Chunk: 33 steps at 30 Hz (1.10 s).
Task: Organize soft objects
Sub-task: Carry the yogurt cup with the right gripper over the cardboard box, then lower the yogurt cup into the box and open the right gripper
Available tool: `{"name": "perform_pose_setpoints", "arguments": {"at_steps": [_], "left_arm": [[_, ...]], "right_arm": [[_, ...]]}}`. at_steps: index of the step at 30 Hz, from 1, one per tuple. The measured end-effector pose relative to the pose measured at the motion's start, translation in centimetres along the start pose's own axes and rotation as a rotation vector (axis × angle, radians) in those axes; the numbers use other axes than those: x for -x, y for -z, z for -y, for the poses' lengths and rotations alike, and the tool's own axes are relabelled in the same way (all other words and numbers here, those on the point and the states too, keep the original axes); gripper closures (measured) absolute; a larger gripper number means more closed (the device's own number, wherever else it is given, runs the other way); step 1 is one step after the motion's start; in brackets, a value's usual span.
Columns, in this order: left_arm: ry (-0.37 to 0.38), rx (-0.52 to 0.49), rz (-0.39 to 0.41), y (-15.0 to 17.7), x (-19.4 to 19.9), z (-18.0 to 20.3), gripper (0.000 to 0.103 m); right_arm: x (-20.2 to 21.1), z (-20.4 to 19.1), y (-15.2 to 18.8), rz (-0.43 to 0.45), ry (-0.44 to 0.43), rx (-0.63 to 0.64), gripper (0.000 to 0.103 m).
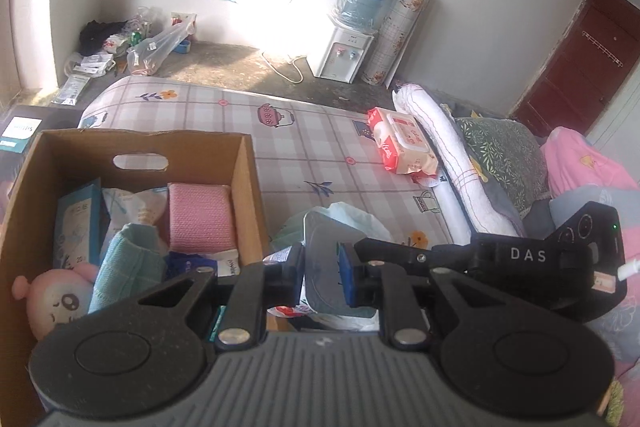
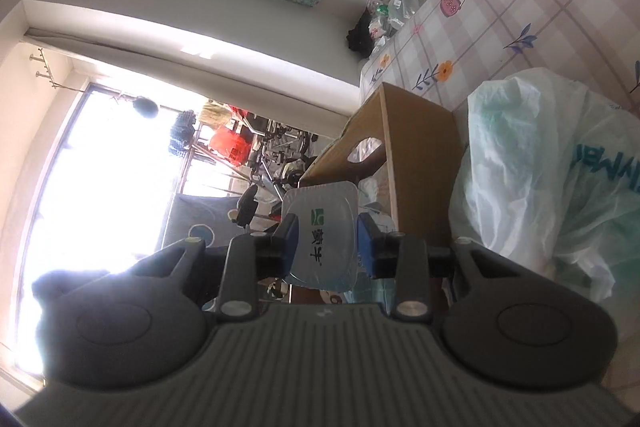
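- A soft tissue pack (image 2: 322, 235) is clamped in the right gripper (image 2: 327, 241); light, squashy, slippery film.
- Left gripper (image 1: 320, 271) is clamped on the pack's far end; best held mid-sides.

Left gripper (image 1: 322, 273): pitched steeply down, fingers (image 1: 347, 277) pinched nearly together on a flat pack.
Right gripper (image 2: 326, 241): rolled onto its side, fingers (image 2: 289, 239) clamping a clear-wrapped pack.

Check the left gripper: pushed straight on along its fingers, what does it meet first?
Likely the checked bed sheet, just right of the cardboard box. The left gripper already clamps a flat pack; depth is unclear.
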<state>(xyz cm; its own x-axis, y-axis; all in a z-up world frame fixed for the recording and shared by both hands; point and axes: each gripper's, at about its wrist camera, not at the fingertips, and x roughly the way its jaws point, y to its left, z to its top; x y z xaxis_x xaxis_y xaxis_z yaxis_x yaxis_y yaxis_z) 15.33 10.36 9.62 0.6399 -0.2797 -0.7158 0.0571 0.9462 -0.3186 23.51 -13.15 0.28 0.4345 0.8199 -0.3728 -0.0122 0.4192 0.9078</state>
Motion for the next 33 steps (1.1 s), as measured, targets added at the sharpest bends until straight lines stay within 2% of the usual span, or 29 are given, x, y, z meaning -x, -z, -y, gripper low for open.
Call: {"name": "perform_pose_setpoints", "arguments": {"at_steps": [5,8,14,20,25,28,31,33], "left_arm": [[-0.058,0.093,0.017,2.6,3.1,-5.7,0.085],[-0.106,0.148,0.0,4.5,4.1,-9.1,0.085],[-0.19,0.256,-0.076,7.9,4.6,-15.0,0.086],[-0.258,0.28,-0.144,9.9,4.8,-18.0,0.086],[-0.316,0.283,-0.183,10.7,4.6,-19.1,0.086],[-0.311,0.32,-0.192,10.9,4.8,-19.8,0.087],[-0.289,0.329,-0.193,11.1,5.0,-20.0,0.081],[-0.274,0.314,-0.187,11.2,5.2,-19.6,0.074]], "right_arm": [[-5.8,-3.3,3.9,-0.15,0.016,0.033,0.07],[-9.4,-4.4,6.0,-0.241,0.039,0.037,0.069],[-16.2,-4.7,9.9,-0.417,0.105,0.012,0.069],[-20.6,-3.8,12.9,-0.559,0.146,-0.035,0.069],[-22.6,-3.6,14.6,-0.621,0.168,-0.063,0.065],[-23.4,-2.8,15.4,-0.651,0.171,-0.097,0.063],[-23.4,-2.7,15.6,-0.659,0.171,-0.115,0.062],[-23.7,-2.8,15.4,-0.648,0.177,-0.11,0.062]]}}
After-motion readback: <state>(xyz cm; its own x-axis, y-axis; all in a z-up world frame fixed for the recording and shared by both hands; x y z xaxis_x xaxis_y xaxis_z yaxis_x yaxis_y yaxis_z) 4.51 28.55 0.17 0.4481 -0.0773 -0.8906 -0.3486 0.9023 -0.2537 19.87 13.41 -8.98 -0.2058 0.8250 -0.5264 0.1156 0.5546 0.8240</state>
